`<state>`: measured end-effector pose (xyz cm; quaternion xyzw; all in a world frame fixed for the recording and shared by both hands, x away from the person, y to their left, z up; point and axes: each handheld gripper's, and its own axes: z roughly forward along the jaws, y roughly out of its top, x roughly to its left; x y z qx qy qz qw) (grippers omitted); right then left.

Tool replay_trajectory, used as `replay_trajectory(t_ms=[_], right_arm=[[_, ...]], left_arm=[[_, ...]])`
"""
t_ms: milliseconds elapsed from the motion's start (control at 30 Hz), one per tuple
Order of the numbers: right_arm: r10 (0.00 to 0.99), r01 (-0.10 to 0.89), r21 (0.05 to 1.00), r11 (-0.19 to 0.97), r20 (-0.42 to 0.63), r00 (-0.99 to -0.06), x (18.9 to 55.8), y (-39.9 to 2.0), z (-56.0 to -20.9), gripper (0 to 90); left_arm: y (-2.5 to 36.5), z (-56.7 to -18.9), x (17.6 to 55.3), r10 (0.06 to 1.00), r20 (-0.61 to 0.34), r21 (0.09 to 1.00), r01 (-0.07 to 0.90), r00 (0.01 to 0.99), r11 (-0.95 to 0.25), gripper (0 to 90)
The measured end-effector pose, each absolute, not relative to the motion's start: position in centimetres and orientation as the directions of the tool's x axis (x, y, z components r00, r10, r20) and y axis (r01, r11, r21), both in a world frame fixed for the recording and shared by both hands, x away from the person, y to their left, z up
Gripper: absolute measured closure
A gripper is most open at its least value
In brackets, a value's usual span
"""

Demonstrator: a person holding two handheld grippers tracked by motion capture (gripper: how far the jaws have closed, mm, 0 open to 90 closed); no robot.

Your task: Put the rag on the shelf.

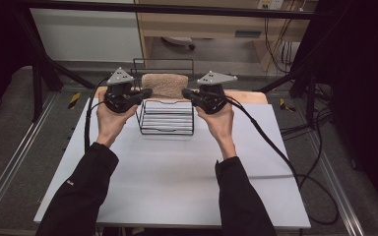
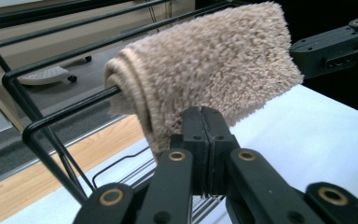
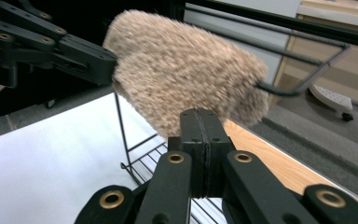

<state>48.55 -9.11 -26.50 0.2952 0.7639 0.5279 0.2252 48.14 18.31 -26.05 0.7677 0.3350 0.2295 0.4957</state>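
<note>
Left gripper (image 2: 203, 140) and right gripper (image 3: 200, 144) are both sitting with jaws pressed flat together, gripping nothing, each just short of one end of the towel (image 2: 205, 70). Beyond them, that folded towel is hanging over the top bar of the wire rack (image 1: 166, 118) at the table's (image 1: 177, 167) far edge. Judged risk: closed jaws nudging the pile are likely to slide the towel along the bar or off behind, and the light rack may be tipping if pushed.

Beige towel (image 1: 165, 84), black wire rack (image 1: 166, 129)
</note>
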Motion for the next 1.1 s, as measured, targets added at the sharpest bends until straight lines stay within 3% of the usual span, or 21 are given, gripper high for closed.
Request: replay_trajectory(t_ms=[667, 1100], right_arm=[[0.714, 0.201, 0.952, 0.232, -0.026, -0.699, 48.8, -9.0, -27.3, 87.9], [0.705, 0.212, 0.954, 0.214, -0.001, -0.709, 46.9, -10.3, -25.9, 72.9]], left_arm=[[18.2, -26.2, 48.2, 0.753, 0.022, 0.922, 0.279, 0.657, -0.270, 81.9], [18.8, -26.0, 47.0, 0.758, 0.022, 0.915, 0.293, 0.651, -0.278, 59.3]])
